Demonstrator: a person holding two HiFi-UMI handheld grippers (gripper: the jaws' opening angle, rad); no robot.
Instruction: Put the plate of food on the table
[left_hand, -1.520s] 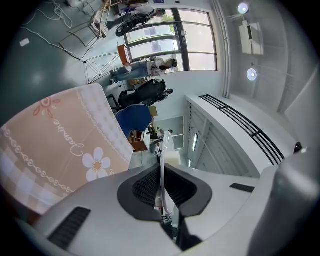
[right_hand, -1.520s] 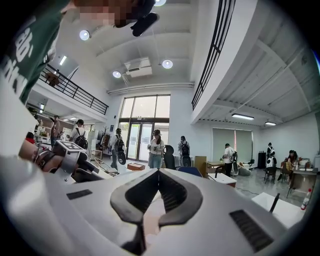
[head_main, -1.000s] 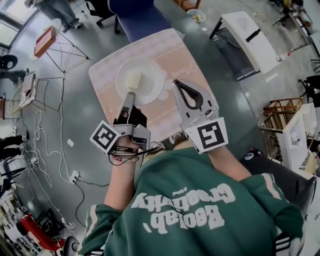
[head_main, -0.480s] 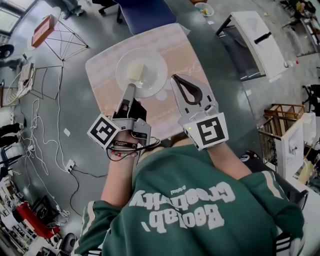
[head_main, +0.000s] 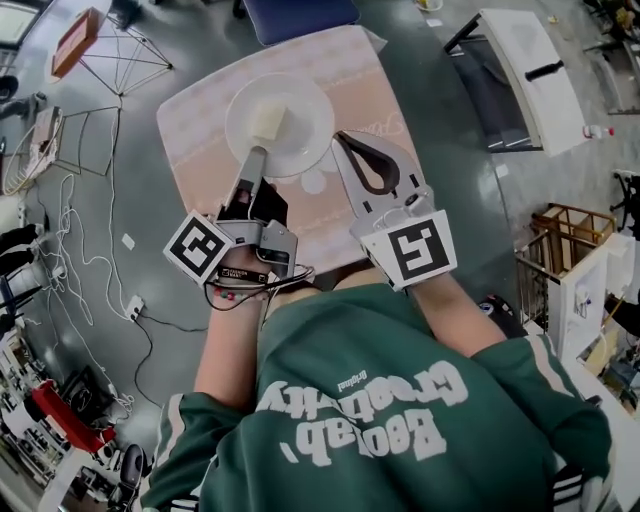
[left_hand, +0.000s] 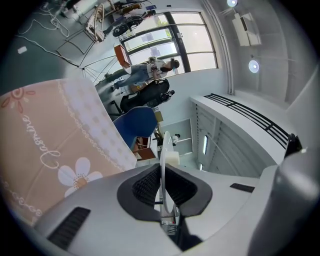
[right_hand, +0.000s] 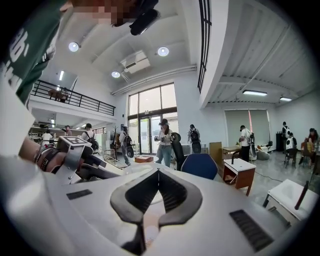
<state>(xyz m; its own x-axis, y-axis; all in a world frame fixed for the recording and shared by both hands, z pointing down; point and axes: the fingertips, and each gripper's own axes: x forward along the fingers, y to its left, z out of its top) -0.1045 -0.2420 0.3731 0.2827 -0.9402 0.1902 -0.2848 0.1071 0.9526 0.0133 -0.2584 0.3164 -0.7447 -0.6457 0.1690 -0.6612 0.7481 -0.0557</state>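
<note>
- I log an open lab hall: glossy grey floor (head_main: 450, 170), trailing white cables (head_main: 112, 268).
- Black-railed mezzanine (right_hand: 70, 97), tall glazed doors (right_hand: 150, 122).
- White rectangular worktable (head_main: 530, 70), standing people (right_hand: 164, 142).

The left gripper (left_hand: 163, 165) clamps the plate (left_hand: 162, 149) rim (seen edge-on), pink tablecloth (left_hand: 45, 145) at left.

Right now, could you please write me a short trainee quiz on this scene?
1. True or false: the left claw is clamped on the white plate at its rim.
2. What lies on the plate? A) a pale block of food B) a banana C) a cup
3. Fill in: the right claw is shut and holds ____.
Key: 1 true; 2 A; 3 nothing.
</note>
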